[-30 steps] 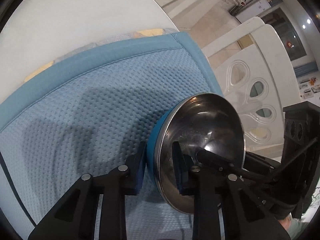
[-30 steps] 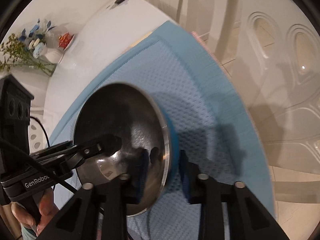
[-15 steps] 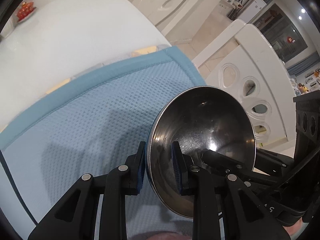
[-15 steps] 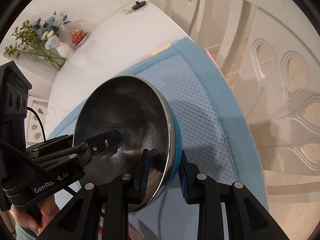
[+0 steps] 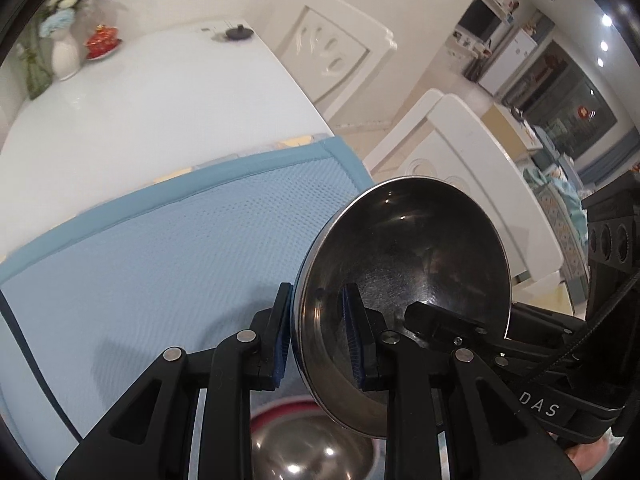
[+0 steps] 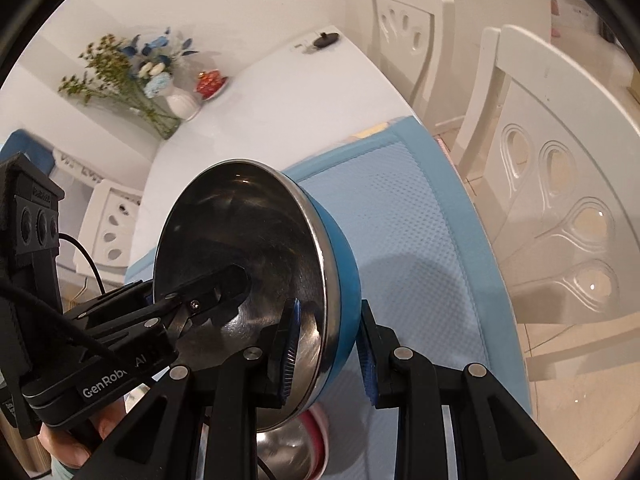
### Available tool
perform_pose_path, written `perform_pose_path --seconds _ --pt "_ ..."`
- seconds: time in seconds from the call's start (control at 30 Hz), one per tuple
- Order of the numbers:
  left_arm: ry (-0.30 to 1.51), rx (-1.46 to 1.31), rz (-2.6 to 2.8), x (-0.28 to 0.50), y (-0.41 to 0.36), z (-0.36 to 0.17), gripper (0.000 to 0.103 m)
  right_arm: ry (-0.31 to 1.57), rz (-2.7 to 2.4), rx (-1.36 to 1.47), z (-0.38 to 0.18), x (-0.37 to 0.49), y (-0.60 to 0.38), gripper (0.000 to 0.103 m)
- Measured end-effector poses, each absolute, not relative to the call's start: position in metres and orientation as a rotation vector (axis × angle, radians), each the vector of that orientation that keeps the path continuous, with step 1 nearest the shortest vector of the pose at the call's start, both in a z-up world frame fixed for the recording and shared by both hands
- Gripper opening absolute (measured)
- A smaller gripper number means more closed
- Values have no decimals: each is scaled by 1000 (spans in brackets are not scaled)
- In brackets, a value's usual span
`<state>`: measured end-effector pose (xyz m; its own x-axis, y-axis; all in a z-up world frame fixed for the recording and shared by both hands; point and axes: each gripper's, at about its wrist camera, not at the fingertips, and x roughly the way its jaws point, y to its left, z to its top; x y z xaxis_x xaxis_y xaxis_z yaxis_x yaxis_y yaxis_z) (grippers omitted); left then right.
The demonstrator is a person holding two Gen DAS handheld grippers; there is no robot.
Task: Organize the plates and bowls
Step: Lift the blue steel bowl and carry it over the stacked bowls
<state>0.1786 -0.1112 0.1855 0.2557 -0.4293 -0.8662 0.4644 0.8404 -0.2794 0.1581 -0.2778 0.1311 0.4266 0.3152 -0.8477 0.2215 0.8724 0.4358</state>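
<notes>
A bowl [image 5: 412, 264] with a steel inside and a blue outside [image 6: 340, 276] hangs tilted above the light blue mat [image 5: 180, 248]. My left gripper [image 5: 318, 334] is shut on its rim on one side, and my right gripper [image 6: 330, 354] is shut on the rim opposite. In each wrist view the other gripper's finger reaches into the bowl. Below it, near the bottom edge, sits a second steel bowl with a red-pink outside [image 5: 304, 444], also seen as the red-rimmed bowl [image 6: 296, 444] in the right wrist view.
The white table [image 5: 140, 112] carries a vase of flowers [image 6: 176, 100], a small red dish [image 6: 210, 82] and a black knob-like item [image 5: 238, 33] at its far end. White chairs [image 6: 560, 184] stand close along the table's right side.
Both grippers have risen together with the blue bowl, lifting it off the mat. The far table end and a red-rimmed bowl underneath have come into view.
</notes>
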Motion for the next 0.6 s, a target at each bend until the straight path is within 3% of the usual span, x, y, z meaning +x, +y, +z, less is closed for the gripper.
perform_pose_path --seconds 0.6 --pt "1091 -121 -528 94 -45 211 21 1156 140 478 166 101 -219 26"
